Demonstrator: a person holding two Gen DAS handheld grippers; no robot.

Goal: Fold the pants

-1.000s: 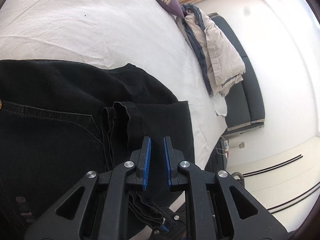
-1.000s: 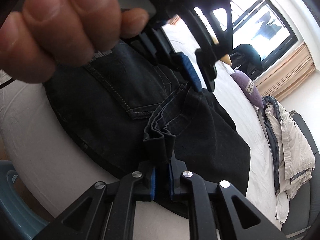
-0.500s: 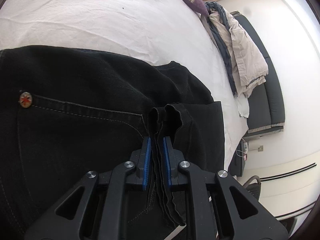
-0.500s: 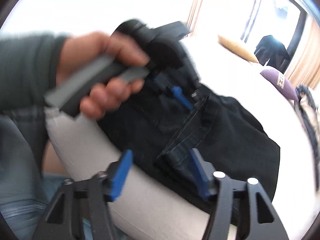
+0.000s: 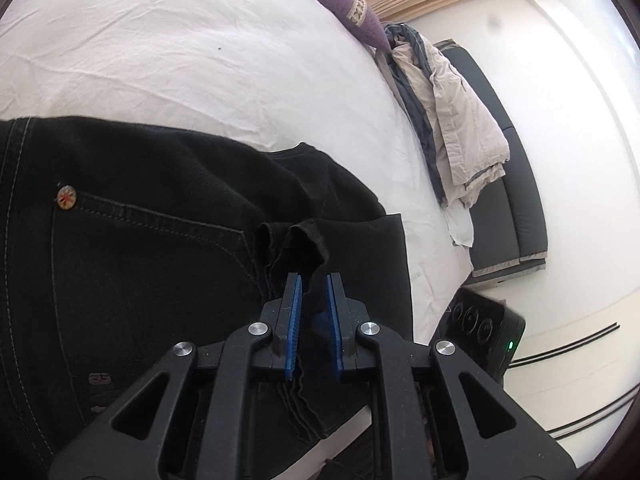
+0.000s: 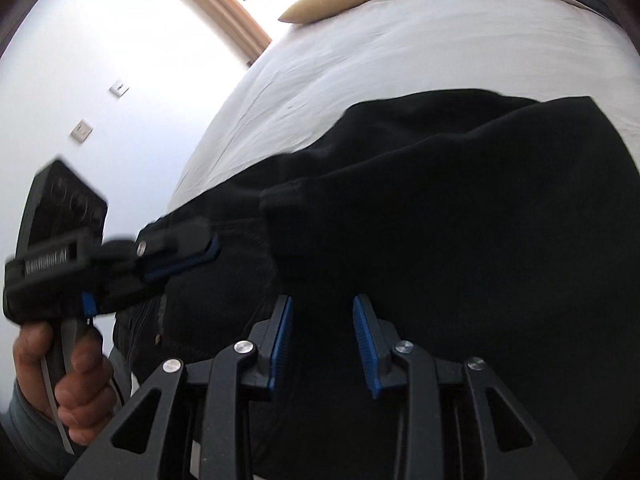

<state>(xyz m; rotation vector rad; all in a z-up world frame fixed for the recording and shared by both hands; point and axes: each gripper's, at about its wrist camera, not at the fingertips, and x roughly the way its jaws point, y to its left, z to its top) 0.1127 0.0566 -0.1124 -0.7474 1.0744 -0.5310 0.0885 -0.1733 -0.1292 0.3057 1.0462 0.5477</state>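
Black jeans (image 5: 168, 248) lie on the white bed (image 5: 200, 60), a back pocket with a red rivet facing up. My left gripper (image 5: 313, 292) is shut on the bunched leg hems (image 5: 298, 240), which stick up past its blue pads. In the right wrist view that same left gripper (image 6: 200, 256) comes in from the left, held by a hand (image 6: 76, 384). My right gripper (image 6: 322, 320) hovers low over the folded black jeans (image 6: 460, 208). Its jaws are closing; dark cloth lies between and under the pads, which do not press on it.
A purple pillow (image 5: 348, 12) and a heap of beige and grey bedding (image 5: 452, 120) sit at the bed's far side, over a dark bench (image 5: 520, 200). A yellow pillow (image 6: 332, 0) lies near the window. The bed's near edge runs just under the jeans.
The right gripper let go of the bunched hem, opened wide, rolled and swung across above the folded jeans, then began narrowing. The left gripper kept its grip and shifted slightly.
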